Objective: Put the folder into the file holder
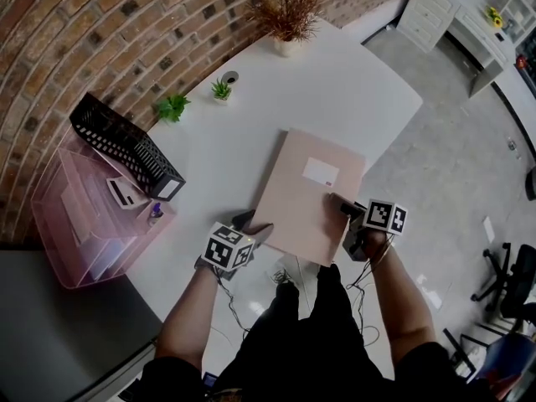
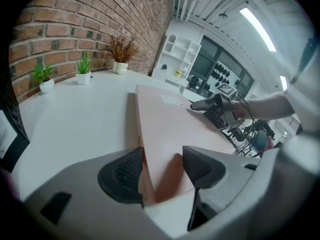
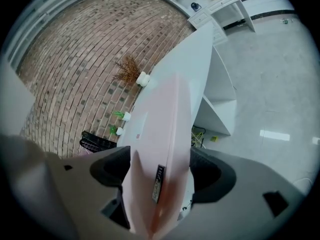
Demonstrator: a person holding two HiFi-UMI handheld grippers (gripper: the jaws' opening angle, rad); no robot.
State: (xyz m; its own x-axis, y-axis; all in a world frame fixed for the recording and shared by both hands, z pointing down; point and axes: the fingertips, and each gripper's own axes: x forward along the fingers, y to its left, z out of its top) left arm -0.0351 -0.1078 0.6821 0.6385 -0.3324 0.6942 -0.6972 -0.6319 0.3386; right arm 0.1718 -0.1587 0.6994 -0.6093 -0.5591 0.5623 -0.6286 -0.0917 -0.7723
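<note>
The pink folder (image 1: 308, 193) lies at the near edge of the surface (image 1: 352, 90), well apart from the black holder (image 1: 126, 147). The left tongs (image 1: 251, 227) and the right tongs (image 1: 344, 210) each stand wide around one of its near corners.

We are noting the folder (image 1: 293, 203) as matt pink card, its label (image 1: 321, 172) white paper. The table (image 1: 335, 90) is showing smooth matt white. The file holder (image 1: 117, 136) is reading as black mesh; the tray (image 1: 67, 237) beside it, translucent pink plastic. The wall (image 1: 126, 32) is looking like rough brick. Left gripper (image 2: 162, 156) pads (image 2: 120, 176): matt black, dimpled; shell smooth grey plastic.
</note>
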